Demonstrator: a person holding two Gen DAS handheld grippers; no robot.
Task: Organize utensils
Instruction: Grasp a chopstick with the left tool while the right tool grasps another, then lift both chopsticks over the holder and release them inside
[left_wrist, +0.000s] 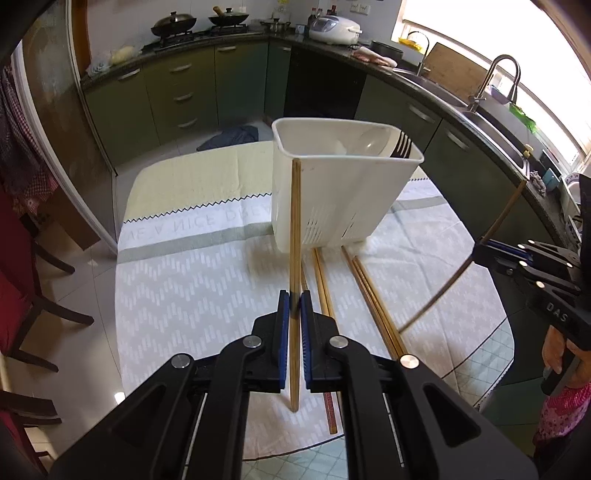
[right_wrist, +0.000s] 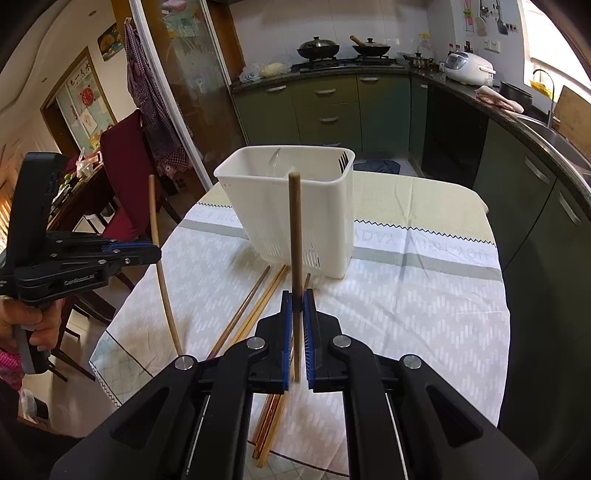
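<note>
The left gripper (left_wrist: 295, 299) pinches one wooden chopstick (left_wrist: 295, 229) between its blue pads, holding it upright above the table. The right gripper (right_wrist: 297, 300) also clamps a darker chopstick (right_wrist: 294, 229), upright too. Both are held in front of the white utensil holder (left_wrist: 343, 199), which stands on the patterned tablecloth (left_wrist: 192, 295) and contains a fork (left_wrist: 402, 146). More loose chopsticks (left_wrist: 373, 295) lie on the cloth near its base
</note>
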